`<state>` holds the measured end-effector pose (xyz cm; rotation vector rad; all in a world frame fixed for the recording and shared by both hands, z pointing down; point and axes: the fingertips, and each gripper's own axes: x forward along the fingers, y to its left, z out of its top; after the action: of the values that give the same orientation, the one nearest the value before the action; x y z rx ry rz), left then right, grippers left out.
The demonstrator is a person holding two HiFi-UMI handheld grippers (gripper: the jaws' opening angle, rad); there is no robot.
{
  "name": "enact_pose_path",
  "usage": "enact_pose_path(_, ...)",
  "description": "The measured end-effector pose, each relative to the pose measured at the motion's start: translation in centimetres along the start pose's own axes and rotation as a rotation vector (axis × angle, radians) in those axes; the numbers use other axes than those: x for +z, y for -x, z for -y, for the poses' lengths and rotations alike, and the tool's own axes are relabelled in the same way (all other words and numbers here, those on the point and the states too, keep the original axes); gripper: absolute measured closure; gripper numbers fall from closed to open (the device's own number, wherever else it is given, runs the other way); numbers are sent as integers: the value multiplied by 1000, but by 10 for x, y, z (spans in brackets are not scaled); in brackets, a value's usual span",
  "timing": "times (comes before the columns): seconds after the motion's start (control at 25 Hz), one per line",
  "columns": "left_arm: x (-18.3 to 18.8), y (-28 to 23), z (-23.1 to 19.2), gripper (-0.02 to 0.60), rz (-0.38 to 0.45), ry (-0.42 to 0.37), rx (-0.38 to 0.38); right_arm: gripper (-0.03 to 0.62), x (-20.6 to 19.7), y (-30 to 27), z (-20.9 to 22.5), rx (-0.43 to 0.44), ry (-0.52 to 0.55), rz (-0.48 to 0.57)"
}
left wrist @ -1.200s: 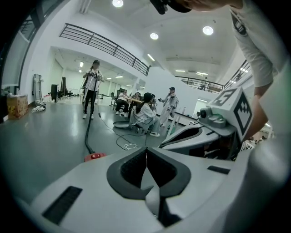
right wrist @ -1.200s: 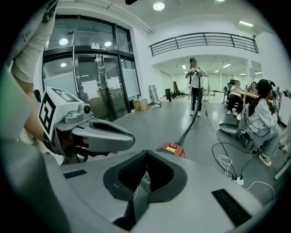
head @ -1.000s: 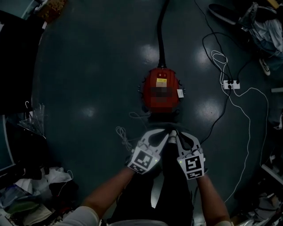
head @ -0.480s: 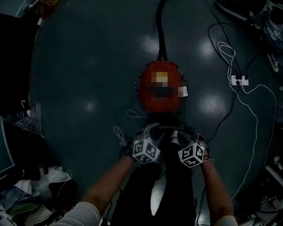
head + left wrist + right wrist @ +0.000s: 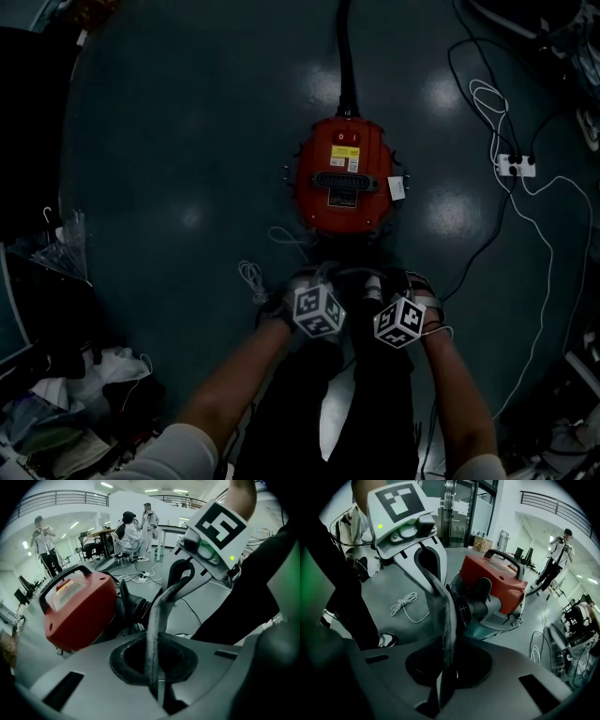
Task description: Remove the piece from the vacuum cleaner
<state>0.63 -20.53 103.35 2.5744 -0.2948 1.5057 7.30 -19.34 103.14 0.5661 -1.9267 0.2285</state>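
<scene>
Now vacuum cleaner (image 5: 344, 175) slightly higher.

Red vacuum cleaner (image 5: 342, 202), black hose (image 5: 345, 56), seemingly dark teal floor (image 5: 187, 141), white power strip (image 5: 517, 167)

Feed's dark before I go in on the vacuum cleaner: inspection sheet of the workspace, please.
Surface: dark glossy floor.
Job's things: red vacuum cleaner on the floor, black hose at its far end.
Clutter: heaped items at left edge.
Grippers: left gripper and right gripper side by side short of the vacuum cleaner, jaws closing, nothing between.
Cables: power strip with white cords, right; coiled white cord by left gripper.
Surroundings: people standing in the hall.
</scene>
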Motion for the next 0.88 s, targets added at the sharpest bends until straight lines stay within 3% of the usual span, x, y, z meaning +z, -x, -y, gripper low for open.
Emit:
enact_pose_path(0.2,-8,13,33,568,-17,54,-72,568,-5,15,-26,43,30,-23)
enact_pose_path(0.44,2,56,65,568,1,100,-87,568,4,62,-48,65,-11,-30)
enact_pose_path(0.6,26,125,87,568,44,140,-81,569,35,131,-59,52,-95,-5)
enact_pose_path(0.88,89,281,114,568,180,136,-20,568,112,286,-63,-70,-274,112)
